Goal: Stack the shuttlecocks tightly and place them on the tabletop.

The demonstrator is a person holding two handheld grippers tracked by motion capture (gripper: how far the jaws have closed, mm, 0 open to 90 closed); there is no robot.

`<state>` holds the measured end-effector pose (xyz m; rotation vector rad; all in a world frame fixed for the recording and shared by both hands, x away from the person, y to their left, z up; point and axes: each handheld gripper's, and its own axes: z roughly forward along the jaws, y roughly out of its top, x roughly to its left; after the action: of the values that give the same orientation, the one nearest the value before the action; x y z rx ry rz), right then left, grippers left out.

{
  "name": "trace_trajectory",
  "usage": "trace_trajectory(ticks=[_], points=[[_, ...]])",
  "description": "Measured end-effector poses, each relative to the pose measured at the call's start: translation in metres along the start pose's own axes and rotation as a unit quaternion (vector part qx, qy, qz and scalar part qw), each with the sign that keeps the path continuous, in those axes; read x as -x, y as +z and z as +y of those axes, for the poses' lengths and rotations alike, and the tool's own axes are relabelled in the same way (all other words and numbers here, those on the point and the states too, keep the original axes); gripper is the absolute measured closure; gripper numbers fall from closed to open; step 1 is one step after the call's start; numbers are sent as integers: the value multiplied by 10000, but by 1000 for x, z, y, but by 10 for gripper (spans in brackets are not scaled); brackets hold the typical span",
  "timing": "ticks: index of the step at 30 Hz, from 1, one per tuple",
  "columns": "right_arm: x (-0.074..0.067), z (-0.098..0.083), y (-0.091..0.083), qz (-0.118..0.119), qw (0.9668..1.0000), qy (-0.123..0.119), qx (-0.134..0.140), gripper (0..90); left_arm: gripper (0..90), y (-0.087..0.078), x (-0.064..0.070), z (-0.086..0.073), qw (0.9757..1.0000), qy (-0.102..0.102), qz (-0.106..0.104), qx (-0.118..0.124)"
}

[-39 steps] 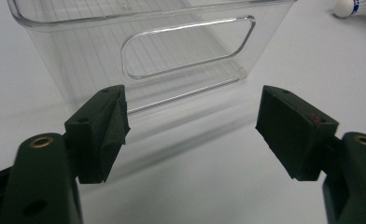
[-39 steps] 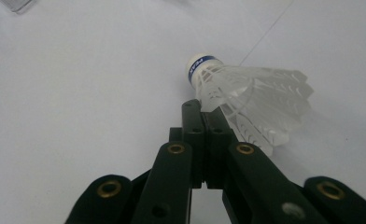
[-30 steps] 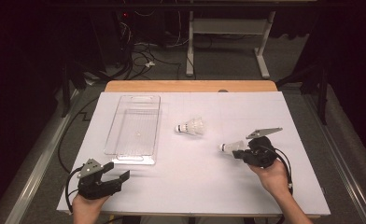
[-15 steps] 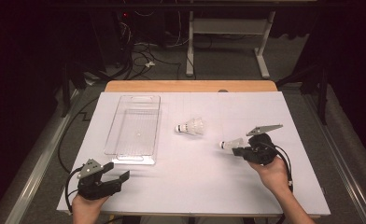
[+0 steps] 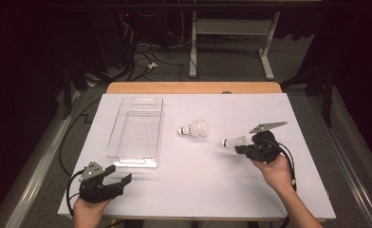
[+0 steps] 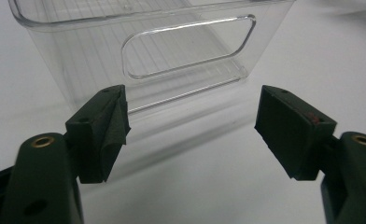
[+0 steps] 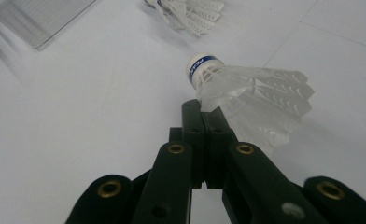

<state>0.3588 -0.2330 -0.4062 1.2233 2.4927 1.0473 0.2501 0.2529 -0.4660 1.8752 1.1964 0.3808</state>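
The right gripper (image 5: 241, 148) sits at the right of the white-covered bench (image 5: 212, 190), its jaws pressed together on the edge of the feather skirt of a shuttlecock (image 5: 234, 141). In the right gripper view the same shuttlecock (image 7: 246, 93) juts out past the jaw tips, its white cork with a blue band pointing away and to the left, its feathers fanning to the right. A second shuttlecock (image 5: 194, 129) lies on its side near the middle of the bench, apart from the held one, between it and a clear plastic tray (image 5: 136, 135). The tray stands at the left of the bench. The left gripper (image 5: 120, 178) rests near the front left corner, its jaws wide apart with nothing between them, facing the tray's near end wall (image 6: 162, 51) with its handle cut-out.
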Motion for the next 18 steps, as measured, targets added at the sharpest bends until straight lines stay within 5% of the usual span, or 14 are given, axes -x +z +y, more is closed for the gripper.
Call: trace_trajectory(ticks=[18], points=[[5,13,4,-24,10000,43,9,900,268,0,0,0,10000,3,2,-8]])
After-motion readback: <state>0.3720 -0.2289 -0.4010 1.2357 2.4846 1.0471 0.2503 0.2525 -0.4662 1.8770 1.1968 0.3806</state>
